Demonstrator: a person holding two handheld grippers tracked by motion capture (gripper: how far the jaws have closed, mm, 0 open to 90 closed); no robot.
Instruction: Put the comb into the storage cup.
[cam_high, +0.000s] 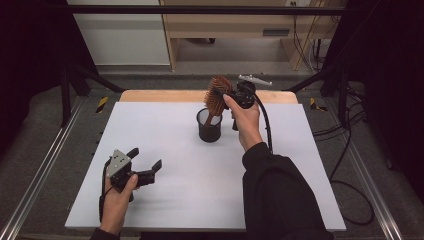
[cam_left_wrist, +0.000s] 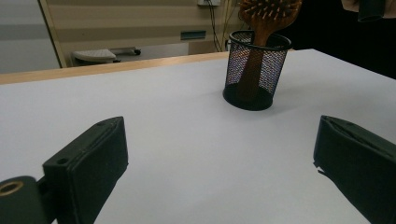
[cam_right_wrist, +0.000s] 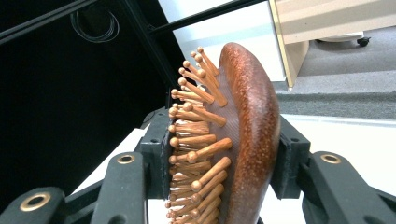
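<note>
My right gripper (cam_high: 231, 96) clamps the head of the wooden hairbrush (cam_high: 217, 96), whose handle stands in the black mesh cup (cam_high: 209, 127).

In the right gripper view the two black jaws press on the hairbrush (cam_right_wrist: 243, 135) from both sides — one pad against the bristle side, the other against the smooth brown back. From the high view the brush leans a little, its handle down inside the mesh cup near the far middle of the white table (cam_high: 200, 190), its head above the rim. My left gripper (cam_high: 145, 167) sits low over the near left part of the table, well apart from the cup, jaws spread wide with only bare table between them — in the left gripper view the cup (cam_left_wrist: 254, 70) and brush (cam_left_wrist: 266, 18) stand ahead, beyond its pads (cam_left_wrist: 100, 154).
</note>
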